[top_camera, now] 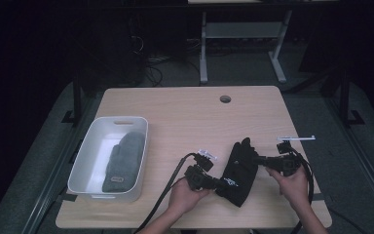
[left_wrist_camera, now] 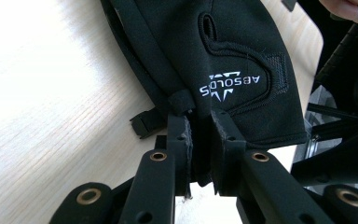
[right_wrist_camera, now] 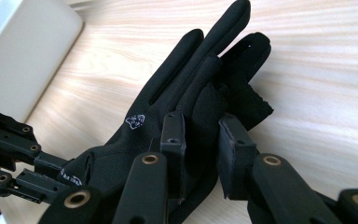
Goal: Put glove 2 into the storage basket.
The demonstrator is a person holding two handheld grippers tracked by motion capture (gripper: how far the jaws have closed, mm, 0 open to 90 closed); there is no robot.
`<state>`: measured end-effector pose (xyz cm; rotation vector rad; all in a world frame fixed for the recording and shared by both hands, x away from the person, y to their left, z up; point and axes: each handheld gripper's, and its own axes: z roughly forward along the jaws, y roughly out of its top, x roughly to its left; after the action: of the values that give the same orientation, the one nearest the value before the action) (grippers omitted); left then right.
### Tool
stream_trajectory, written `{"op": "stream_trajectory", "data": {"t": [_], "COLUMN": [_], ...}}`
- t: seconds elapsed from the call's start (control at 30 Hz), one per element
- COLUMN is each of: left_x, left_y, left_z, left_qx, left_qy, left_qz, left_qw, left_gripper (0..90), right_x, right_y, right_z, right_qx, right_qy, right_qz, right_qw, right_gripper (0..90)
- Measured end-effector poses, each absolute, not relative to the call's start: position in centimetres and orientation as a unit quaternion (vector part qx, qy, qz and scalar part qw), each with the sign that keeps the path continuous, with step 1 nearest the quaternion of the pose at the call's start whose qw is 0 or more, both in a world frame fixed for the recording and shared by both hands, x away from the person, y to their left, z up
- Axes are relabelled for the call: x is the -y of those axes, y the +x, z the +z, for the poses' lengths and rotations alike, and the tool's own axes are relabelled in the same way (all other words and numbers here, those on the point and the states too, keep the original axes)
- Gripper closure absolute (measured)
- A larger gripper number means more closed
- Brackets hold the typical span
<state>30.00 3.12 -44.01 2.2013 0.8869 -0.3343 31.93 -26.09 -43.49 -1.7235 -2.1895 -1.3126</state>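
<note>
A black glove (top_camera: 238, 170) with white lettering hangs between both grippers, just above the wooden table (top_camera: 185, 112). My left gripper (top_camera: 219, 183) is shut on the glove's cuff edge; in the left gripper view the jaws (left_wrist_camera: 200, 126) pinch the fabric below the logo on the glove (left_wrist_camera: 233, 56). My right gripper (top_camera: 257, 159) is shut on the side of the glove near the thumb. In the right gripper view the jaws (right_wrist_camera: 200, 130) clamp the glove (right_wrist_camera: 186, 84), whose fingers point away. The left gripper (right_wrist_camera: 51, 172) holds the cuff at the lower left there.
A white bin (top_camera: 85, 161) stands at the table's left with a grey mitten (top_camera: 124, 161) lying inside; its corner (right_wrist_camera: 23, 51) appears in the right gripper view. A round cable hole (top_camera: 225, 99) sits near the table's far edge. Another desk's legs (top_camera: 203, 48) stand beyond.
</note>
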Motion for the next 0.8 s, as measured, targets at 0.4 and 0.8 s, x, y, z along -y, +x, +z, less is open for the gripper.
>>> {"op": "stream_trajectory", "data": {"t": [0.4, 0.8], "left_x": [-5.0, -6.7], "left_y": [29.8, 29.5], "left_z": [-42.4, -40.5], "left_qx": [-0.346, -0.348], "left_qy": [0.850, 0.846], "left_qz": [-0.120, -0.105], "left_qw": [0.378, 0.390], "left_gripper": [79.9, 79.9], "right_x": [24.7, 23.3], "right_y": [32.6, 33.3], "right_z": [-41.8, -39.9], "right_qx": [0.703, 0.704], "right_qy": [-0.550, -0.535], "right_qz": [-0.448, -0.464], "right_qw": [0.049, 0.060], "right_gripper": [73.8, 73.8]}}
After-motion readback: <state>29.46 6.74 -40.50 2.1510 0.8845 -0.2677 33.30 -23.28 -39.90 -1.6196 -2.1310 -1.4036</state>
